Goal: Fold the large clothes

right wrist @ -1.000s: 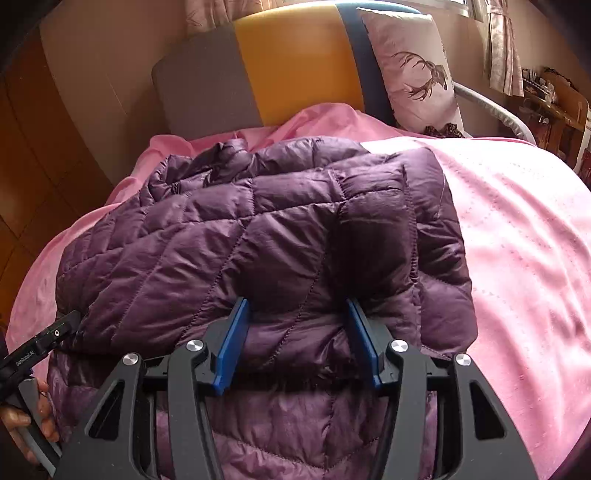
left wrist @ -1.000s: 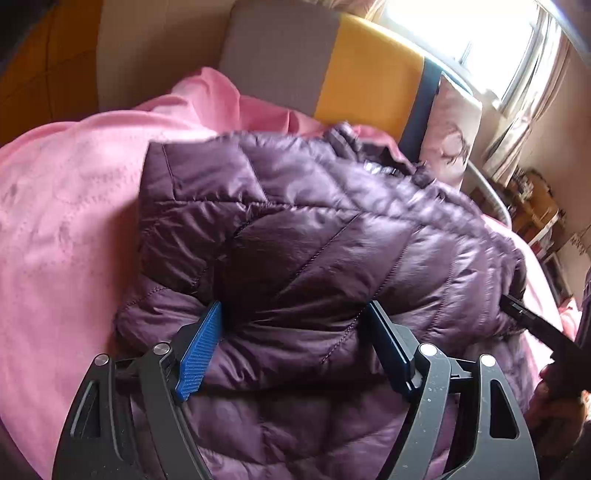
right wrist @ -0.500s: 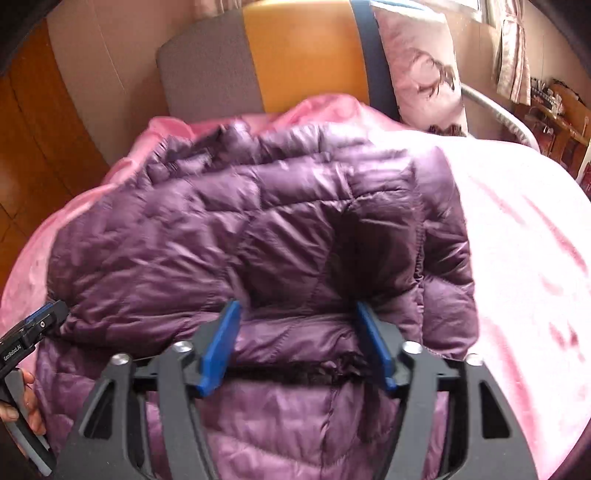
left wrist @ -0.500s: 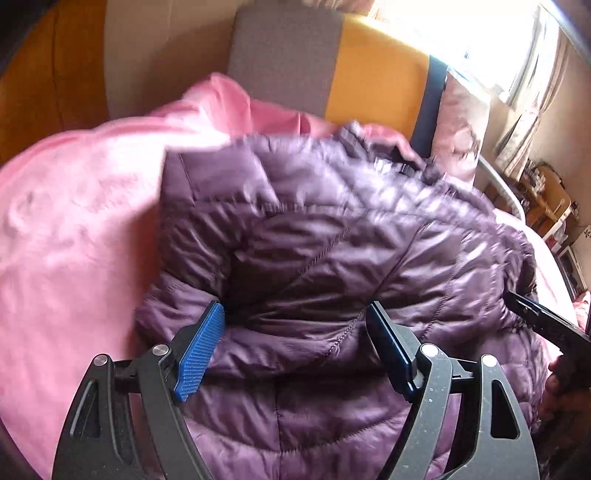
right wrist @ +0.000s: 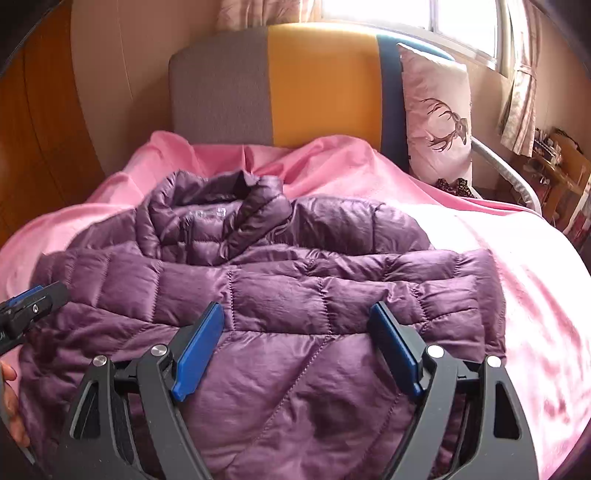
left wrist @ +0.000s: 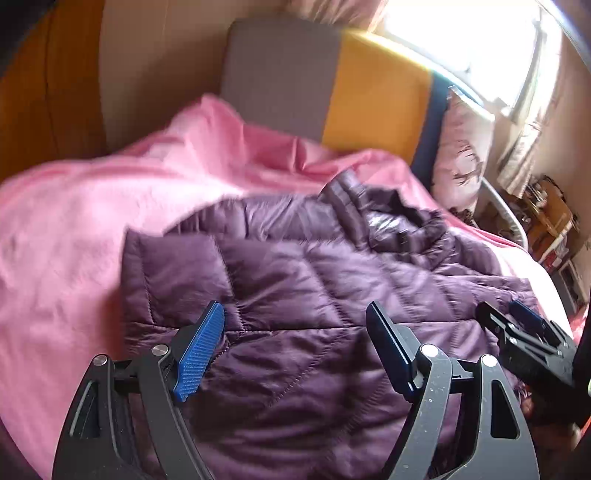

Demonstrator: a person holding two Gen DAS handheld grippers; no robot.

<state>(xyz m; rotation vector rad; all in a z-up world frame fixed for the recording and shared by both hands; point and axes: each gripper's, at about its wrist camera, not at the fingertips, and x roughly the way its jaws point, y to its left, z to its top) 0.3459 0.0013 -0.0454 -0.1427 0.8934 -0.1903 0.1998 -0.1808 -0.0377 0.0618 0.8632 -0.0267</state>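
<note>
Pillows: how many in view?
1. A pale pillow with an antler print stands upright against the headboard, at the bed's right side, past the purple jacket. More could be hidden under the pink blanket.

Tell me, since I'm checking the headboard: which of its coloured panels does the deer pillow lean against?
The dark blue panel, at the window end; the deer pillow covers part of it, while the yellow panel and grey panel stand bare.

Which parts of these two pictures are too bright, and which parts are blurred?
Left wrist view: the window is washed out by glare, and the pink blanket is smeared by blur. Right wrist view: sharper overall, with only the window overexposed; the purple jacket shows clear stitching.
</note>
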